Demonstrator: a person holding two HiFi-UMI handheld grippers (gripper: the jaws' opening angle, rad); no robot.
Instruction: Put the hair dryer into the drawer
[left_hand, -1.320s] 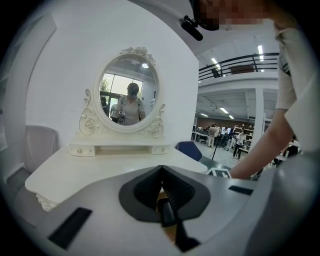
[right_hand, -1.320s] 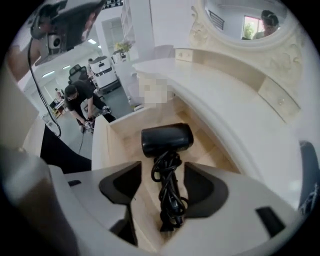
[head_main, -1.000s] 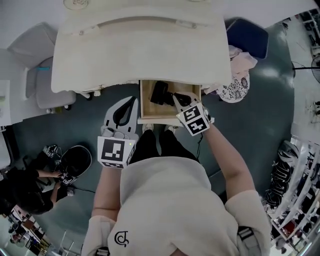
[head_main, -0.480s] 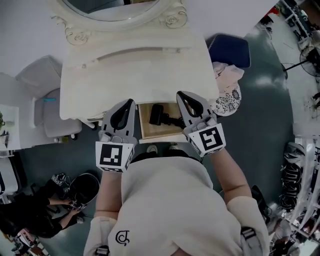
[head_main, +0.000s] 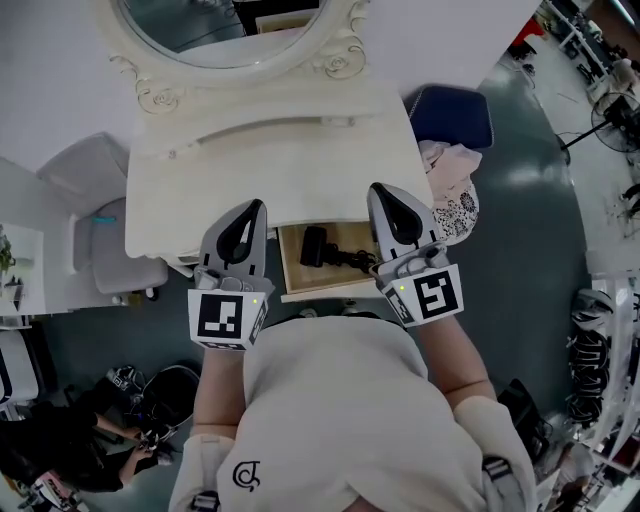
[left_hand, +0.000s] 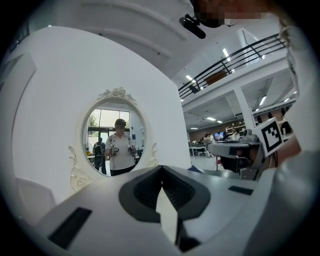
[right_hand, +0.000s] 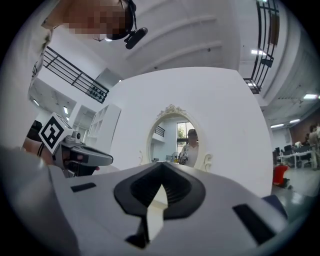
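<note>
While the person is standing close before it, the cream dressing table is filling the upper middle of the head view. Its oval mirror is rising at the top edge of the frame. At the upper right a dark blue cushion is lying beside the table.

Under the front edge of the tabletop the drawer is standing open, near the middle of the frame. The left gripper is hanging at the left of the drawer and the right gripper at its right, both pointing toward the top of the frame. In each gripper view the two jaws are meeting at their tips, fully closed, and are holding nothing between them.

The black hair dryer is lying inside the drawer, in its left half, with its dark cord trailing to the right. It is apart from both grippers.
</note>
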